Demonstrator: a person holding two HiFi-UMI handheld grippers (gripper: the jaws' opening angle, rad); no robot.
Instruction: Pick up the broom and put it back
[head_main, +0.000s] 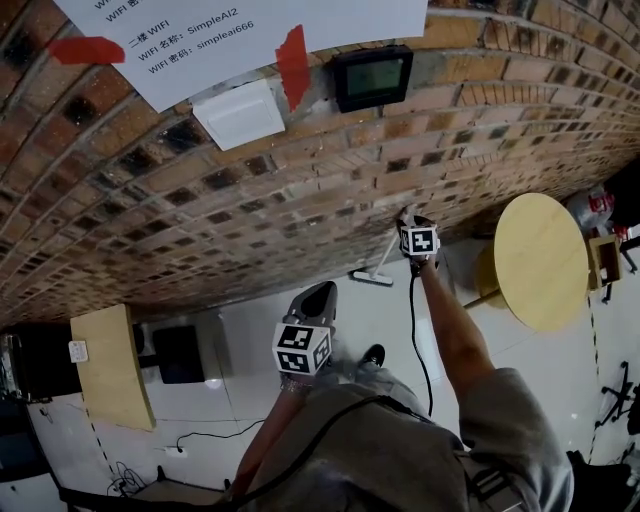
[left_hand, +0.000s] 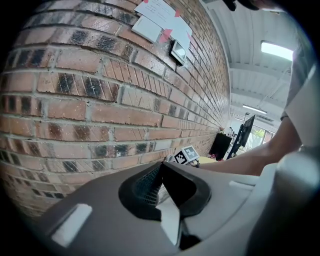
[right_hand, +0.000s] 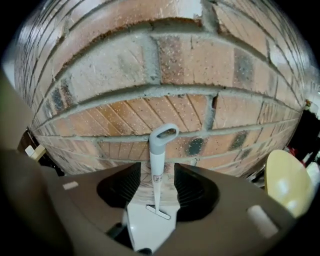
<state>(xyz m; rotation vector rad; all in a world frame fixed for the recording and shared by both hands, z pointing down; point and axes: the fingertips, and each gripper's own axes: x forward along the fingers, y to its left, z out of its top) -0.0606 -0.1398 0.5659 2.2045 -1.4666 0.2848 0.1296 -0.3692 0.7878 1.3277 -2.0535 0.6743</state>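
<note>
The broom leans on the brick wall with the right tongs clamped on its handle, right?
No: the broom leans on the brick wall, but the right tongs stand open around it, not clamped. The right gripper view shows it.

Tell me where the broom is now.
In the right gripper view, the broom stands upright against the brick wall, between the open jaws of the right gripper; the head view shows the round table to its right.
</note>
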